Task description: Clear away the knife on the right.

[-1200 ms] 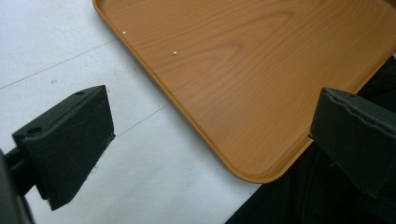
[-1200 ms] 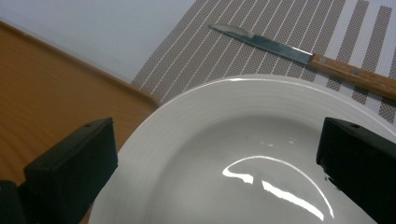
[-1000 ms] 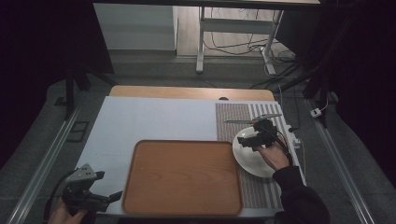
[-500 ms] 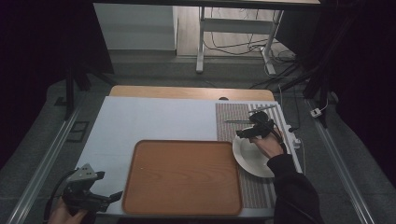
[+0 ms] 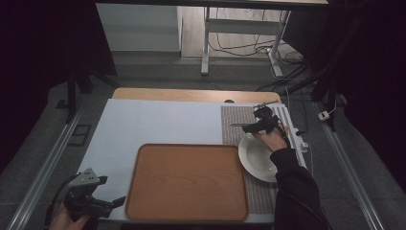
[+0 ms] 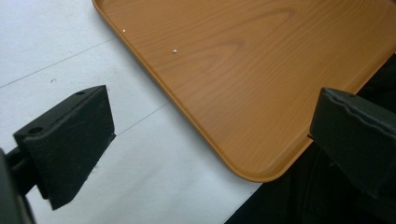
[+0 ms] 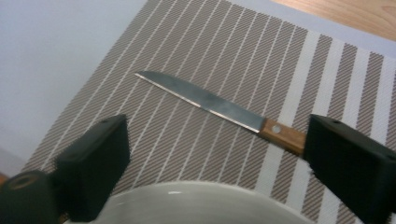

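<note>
A knife (image 7: 219, 109) with a wooden handle (image 7: 285, 136) lies flat on the striped placemat (image 7: 210, 46), blade pointing left in the right gripper view. My right gripper (image 7: 217, 128) hovers over it, just past the rim of the white plate (image 7: 196, 203). Its jaws stand wide apart, have just closed slightly and touch nothing. In the high view the right gripper (image 5: 250, 128) is beyond the plate (image 5: 256, 155) with the knife (image 5: 238, 124) at its tips. My left gripper (image 5: 117, 202) rests open at the table's near left, by the wooden tray (image 5: 189, 179). The tray's corner (image 6: 243, 70) lies ahead of the left gripper (image 6: 212, 135).
A white cover (image 5: 158, 122) spans the table, with a bare wooden strip (image 5: 191, 95) along the far edge. A white power strip (image 5: 299, 139) runs beside the placemat's right edge. Desk legs and cables stand on the floor beyond the table.
My right gripper has moved from above the plate toward the far side of the placemat, arriving over the knife. The left gripper has stayed put.
</note>
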A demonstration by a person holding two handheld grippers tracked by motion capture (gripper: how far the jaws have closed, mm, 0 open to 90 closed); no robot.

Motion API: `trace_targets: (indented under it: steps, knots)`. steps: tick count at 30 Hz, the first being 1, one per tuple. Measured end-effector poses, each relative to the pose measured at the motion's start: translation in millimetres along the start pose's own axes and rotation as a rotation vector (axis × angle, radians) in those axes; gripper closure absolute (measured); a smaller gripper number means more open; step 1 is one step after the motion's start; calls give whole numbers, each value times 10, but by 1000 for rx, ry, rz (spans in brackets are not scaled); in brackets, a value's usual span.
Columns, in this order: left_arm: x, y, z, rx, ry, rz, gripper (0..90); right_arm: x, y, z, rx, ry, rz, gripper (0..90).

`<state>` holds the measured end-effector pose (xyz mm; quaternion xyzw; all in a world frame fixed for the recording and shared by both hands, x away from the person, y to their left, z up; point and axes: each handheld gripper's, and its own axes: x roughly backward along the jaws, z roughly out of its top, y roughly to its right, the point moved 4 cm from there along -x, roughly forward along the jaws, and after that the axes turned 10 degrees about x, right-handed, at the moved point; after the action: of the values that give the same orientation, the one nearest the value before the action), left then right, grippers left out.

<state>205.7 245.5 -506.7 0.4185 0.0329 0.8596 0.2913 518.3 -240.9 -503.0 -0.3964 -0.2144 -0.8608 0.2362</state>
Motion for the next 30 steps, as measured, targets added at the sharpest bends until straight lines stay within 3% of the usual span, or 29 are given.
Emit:
trace_targets:
  steps: [2, 3, 5, 7, 8, 10, 11, 12, 15, 19, 25, 30]
  knots:
    - [2, -2, 0, 1, 0, -1, 3, -10, 20, 4, 4, -5, -4, 170]
    - [2, -3, 0, 2, 0, -1, 3, -32, 84, 14, 12, -8, -18, 282]
    - [3, -3, 0, 2, 0, -1, 3, -36, 106, 16, 15, -11, -17, 319]
    - [2, -3, -1, 2, 0, -1, 3, -58, 201, 21, 19, -26, -4, 481]
    - [1, -3, 0, 1, 0, 0, 3, -58, 201, 21, 19, -26, -4, 481]
    - [2, -3, 0, 1, 0, -1, 3, -72, 264, 25, 12, -34, 10, 600]
    - [2, -3, 0, 2, 0, -2, 3, -87, 336, 32, 16, -43, 15, 722]
    - [1, -3, 0, 2, 0, -1, 3, -87, 336, 32, 16, -43, 15, 722]
    - [1, -4, 0, 2, -1, -1, 3, -130, 448, 35, 24, -57, 15, 900]
    - [1, -8, 0, 6, -1, 0, 3, -270, 653, -35, -32, -121, -19, 900]
    - [6, -7, -6, 10, 1, -4, 3, -345, 824, -147, -58, -153, -73, 900]
    - [7, -4, -9, 10, 2, 0, 3, -331, 909, -255, -76, -181, -85, 900]
